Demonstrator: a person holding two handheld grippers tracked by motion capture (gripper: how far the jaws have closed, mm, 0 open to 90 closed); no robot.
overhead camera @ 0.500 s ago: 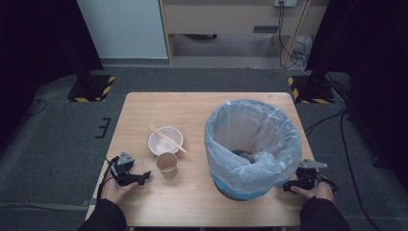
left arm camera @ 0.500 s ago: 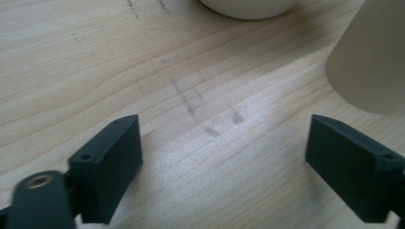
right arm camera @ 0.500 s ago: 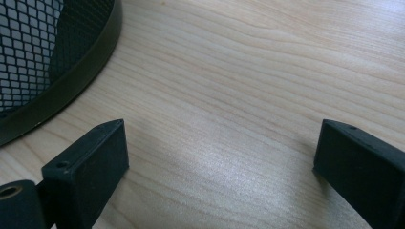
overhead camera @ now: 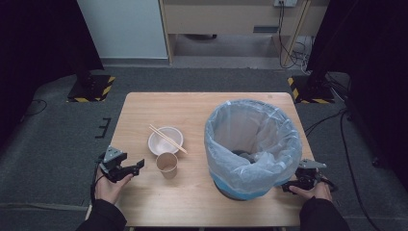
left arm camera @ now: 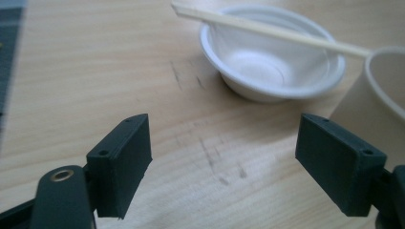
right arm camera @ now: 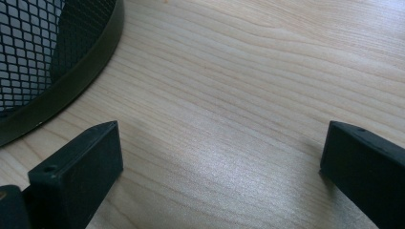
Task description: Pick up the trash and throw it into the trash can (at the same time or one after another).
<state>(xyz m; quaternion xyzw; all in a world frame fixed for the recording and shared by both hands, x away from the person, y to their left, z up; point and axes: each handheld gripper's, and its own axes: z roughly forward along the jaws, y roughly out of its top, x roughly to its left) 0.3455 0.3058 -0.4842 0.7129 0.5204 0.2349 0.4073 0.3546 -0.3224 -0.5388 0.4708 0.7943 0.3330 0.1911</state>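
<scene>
We count one bowl (overhead camera: 165,140), two chopsticks (overhead camera: 167,138) across it, one cup (overhead camera: 167,163), one bin (overhead camera: 252,147). Left claw (overhead camera: 137,166) and right claw (overhead camera: 286,186): gaping wide, holding nothing.

One wooden table (overhead camera: 202,115) is seen, bearing one white bowl (overhead camera: 165,140), two chopsticks (overhead camera: 168,139), one paper cup (overhead camera: 167,164) and one lined bin (overhead camera: 252,147). Two grippers are held.
</scene>
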